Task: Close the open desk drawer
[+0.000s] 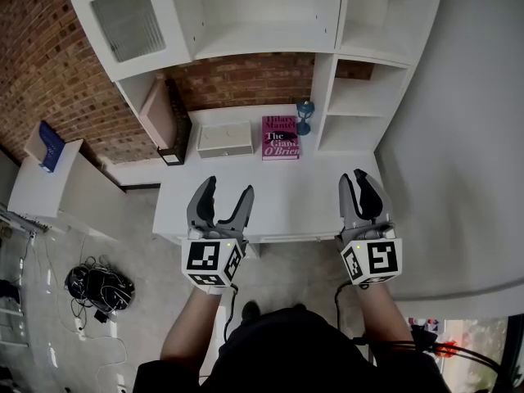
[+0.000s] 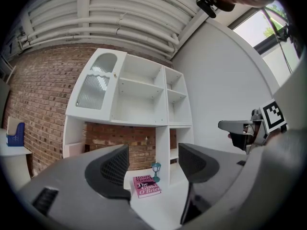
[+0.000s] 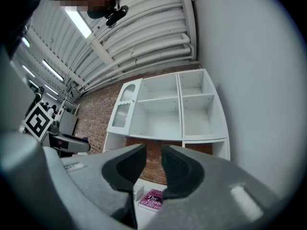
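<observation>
Hutch [image 1: 270,15] – white, open shelves, set against a brick wall [image 1: 49,64] at the back of the desk [image 1: 278,199]. A plain white wall [image 1: 467,137] runs close along the desk's right edge. To the left there is open floor, with a tangle of cables [image 1: 98,287].

Desk top is mostly bare from mid-depth to the front edge. Both grippers hang over that edge, well apart.

Drawer: not made out in any view, as the head view looks down on the desk top only.

Left gripper [image 1: 228,187]: jaws wide, nothing between them. Right gripper [image 1: 355,176]: jaws narrow, with a slim gap and nothing in it.

At the back, left to right, are a box [image 1: 224,139], a book [image 1: 280,137] just beside it, and a lantern [image 1: 304,118] at the book's far corner.
</observation>
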The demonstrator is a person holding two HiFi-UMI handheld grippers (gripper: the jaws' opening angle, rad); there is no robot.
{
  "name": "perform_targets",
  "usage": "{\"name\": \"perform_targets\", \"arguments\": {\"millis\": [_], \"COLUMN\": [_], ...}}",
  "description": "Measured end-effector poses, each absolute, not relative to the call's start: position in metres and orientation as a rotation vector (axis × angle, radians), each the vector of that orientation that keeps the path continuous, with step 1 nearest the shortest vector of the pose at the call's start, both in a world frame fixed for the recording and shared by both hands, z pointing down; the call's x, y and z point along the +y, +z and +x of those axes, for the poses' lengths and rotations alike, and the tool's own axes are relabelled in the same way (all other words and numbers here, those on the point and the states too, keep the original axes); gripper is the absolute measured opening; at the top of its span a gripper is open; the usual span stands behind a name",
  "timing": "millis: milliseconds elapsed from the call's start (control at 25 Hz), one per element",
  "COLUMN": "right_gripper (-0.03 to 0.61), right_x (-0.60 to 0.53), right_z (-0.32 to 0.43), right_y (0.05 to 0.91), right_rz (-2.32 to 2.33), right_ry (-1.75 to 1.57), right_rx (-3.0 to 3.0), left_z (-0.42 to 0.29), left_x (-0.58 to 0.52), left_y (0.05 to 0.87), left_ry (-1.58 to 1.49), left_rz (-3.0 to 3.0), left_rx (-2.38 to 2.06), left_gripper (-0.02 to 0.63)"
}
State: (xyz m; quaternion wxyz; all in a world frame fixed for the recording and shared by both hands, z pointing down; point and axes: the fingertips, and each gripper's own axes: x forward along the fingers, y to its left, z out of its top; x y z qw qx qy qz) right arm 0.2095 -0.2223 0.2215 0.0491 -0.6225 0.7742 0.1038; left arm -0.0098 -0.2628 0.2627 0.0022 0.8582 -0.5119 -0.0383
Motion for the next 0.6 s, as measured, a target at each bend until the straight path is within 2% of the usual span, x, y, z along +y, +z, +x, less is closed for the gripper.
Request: {"name": "perform_targets", "arguments": {"millis": [600], "right_gripper": [0.087], "right_x": [-0.216], "right_z": [0.23], "right_y": [0.221], "right_rz": [-1.813], "right_ry": [0.326], "right_rx": [2.425], "left_z": [0.013], "left_x": [-0.245], "left_y": [0.264], "left_ry": [-0.101], "left_rz": [2.65], "left_rx": [-1.688], "left_gripper": [0.318]}}
